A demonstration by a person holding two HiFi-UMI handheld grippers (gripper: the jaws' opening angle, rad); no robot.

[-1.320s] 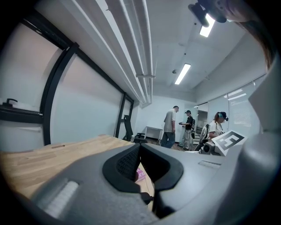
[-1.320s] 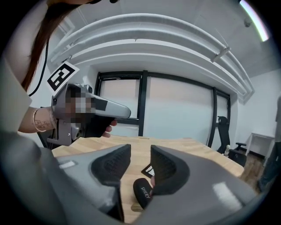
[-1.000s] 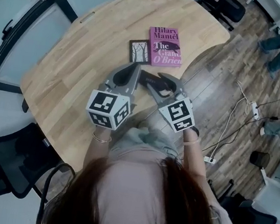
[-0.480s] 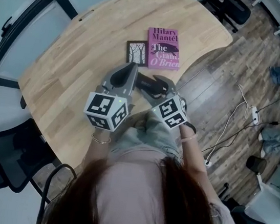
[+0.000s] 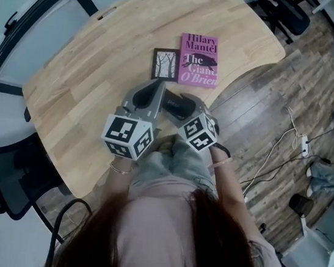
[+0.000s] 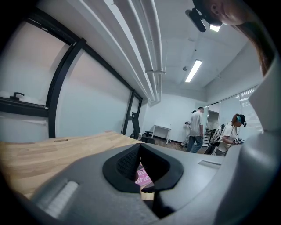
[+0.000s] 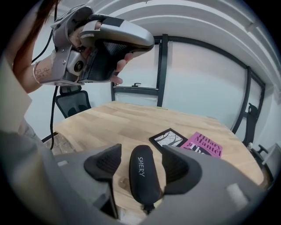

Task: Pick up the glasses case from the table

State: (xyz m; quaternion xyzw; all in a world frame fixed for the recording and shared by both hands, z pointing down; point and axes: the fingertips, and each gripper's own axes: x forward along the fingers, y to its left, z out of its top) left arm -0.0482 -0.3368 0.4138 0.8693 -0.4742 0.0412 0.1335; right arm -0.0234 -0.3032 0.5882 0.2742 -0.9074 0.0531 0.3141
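The right hand-held gripper [image 7: 142, 153] straddles the black glasses case [image 7: 141, 178], which lies on the wooden surface [image 7: 109, 123] between its jaws. These have just been opening and stand clear of both sides, probably to fit its width. The left hand-held gripper [image 6: 139, 147], jaws together and empty, hangs above and aside, out of the way.

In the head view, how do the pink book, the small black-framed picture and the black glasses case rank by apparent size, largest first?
1. the pink book
2. the black-framed picture
3. the glasses case: only part of it shows, so its place against the picture is unsure.
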